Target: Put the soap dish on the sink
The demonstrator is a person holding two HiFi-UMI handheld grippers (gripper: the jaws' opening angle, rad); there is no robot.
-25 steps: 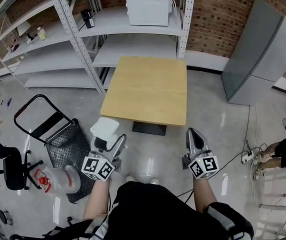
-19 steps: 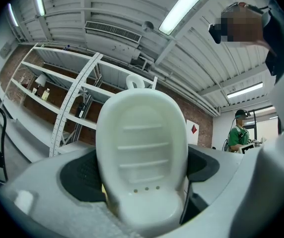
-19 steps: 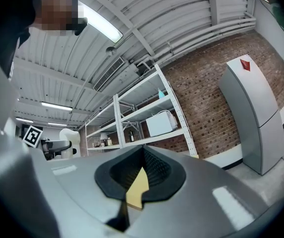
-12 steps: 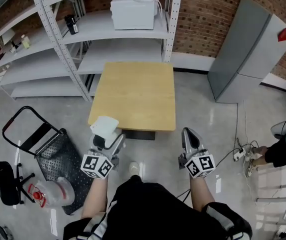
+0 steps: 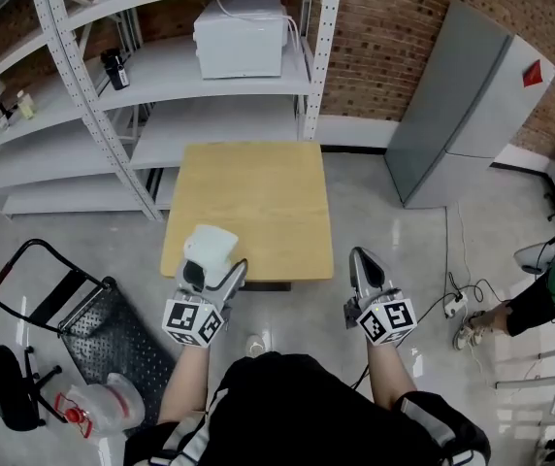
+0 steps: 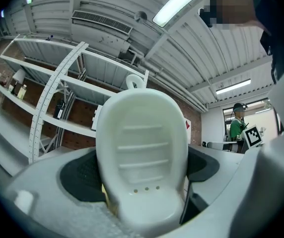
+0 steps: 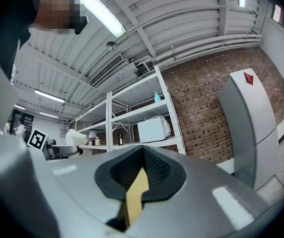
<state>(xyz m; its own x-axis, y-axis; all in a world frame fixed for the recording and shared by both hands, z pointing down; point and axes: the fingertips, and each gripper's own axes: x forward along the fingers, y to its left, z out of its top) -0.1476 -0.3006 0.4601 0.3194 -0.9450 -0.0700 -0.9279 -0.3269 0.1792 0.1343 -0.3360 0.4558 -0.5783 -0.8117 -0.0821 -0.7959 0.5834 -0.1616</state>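
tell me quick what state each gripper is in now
left gripper: shut on the soap dish
right gripper: shut, empty

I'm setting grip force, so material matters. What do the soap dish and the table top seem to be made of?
The soap dish: likely moulded plastic, white, smooth with a soft sheen; raised ribs and small drain holes suggest moulding, though glazed ceramic is possible.
The table top: wood or wood-look laminate, matte; even pale tan, no grain visible from here.
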